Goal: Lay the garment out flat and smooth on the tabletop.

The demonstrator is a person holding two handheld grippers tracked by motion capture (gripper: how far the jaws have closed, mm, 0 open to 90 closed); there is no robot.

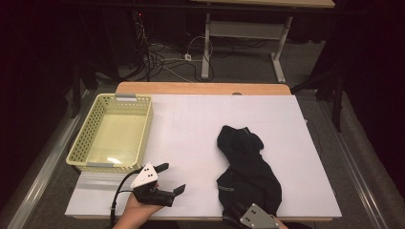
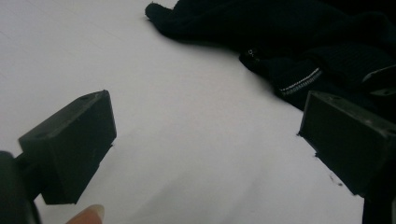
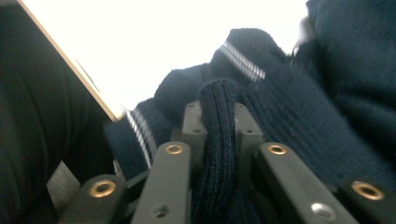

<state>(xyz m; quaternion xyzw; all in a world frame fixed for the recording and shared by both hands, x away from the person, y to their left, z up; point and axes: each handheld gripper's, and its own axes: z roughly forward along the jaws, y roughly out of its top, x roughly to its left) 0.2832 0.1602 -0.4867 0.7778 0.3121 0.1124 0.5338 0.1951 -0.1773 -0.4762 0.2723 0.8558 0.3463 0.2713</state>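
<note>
- Far left, the pale yellow perforated plastic basket [image 1: 93, 138] sits on the white table [image 1: 191, 129], nothing in it.
- My left gripper [image 1: 165, 179] rests near the front edge, jaws wide apart, holding nothing.
- Right of centre lies the dark navy knitted garment [image 1: 246, 167], crumpled, stretching from mid-table to the near edge.
- My right gripper [image 3: 217, 121] has its jaws clamped on a ribbed fold of it at that near edge.
- Risk as I see it: the pinch takes one narrow fold, so lifting could let the knit slip out or drag over the edge.
</note>
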